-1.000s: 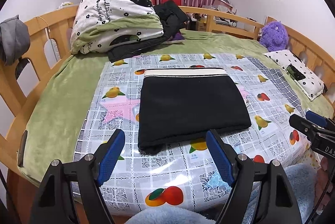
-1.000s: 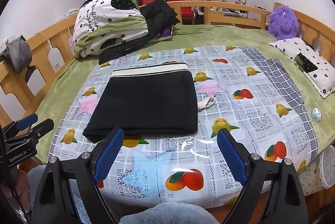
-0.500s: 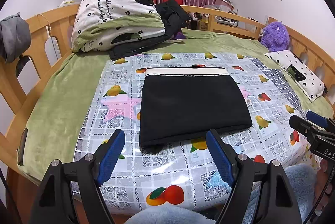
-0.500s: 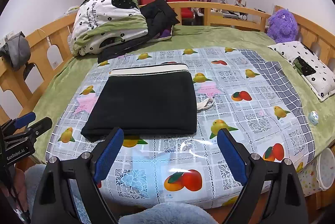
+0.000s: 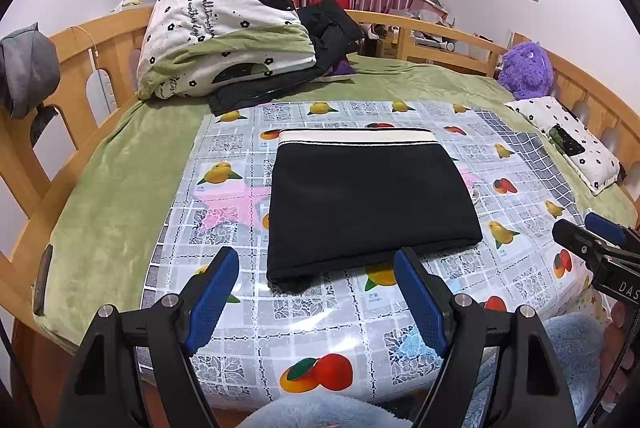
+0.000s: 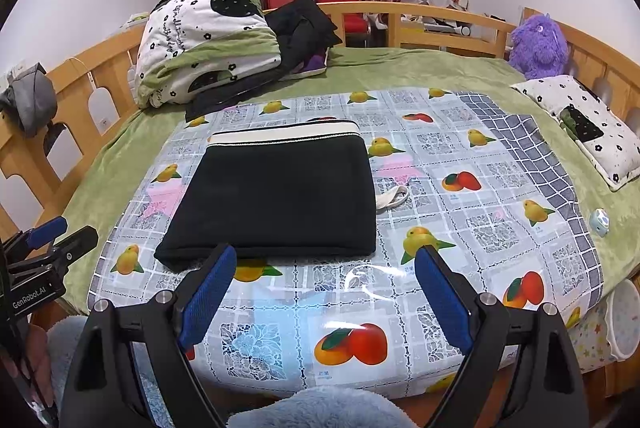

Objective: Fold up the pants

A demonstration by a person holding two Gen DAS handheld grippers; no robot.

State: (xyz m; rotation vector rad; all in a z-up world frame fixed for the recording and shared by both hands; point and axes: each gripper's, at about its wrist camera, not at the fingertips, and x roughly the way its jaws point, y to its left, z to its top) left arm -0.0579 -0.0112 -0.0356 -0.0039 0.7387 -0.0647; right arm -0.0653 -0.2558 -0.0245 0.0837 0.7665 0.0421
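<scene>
The black pants (image 5: 368, 199) lie folded into a flat rectangle on the fruit-patterned plastic sheet (image 5: 320, 328), with their cream waistband at the far edge. They also show in the right wrist view (image 6: 280, 191). My left gripper (image 5: 316, 268) is open and empty, held just short of the fold's near edge. My right gripper (image 6: 324, 266) is open and empty too, a little nearer than that edge. A cream drawstring loop (image 6: 394, 197) sticks out at the pants' right side.
A folded white and green quilt (image 5: 228, 31) and dark clothes (image 5: 328, 23) are piled at the back left. A purple plush toy (image 5: 528, 67) and a small pillow (image 5: 568, 143) lie at the right. Wooden rails (image 5: 80, 39) ring the green bed.
Both grippers have drawn back slightly and risen a little. The folded pants have not moved.
</scene>
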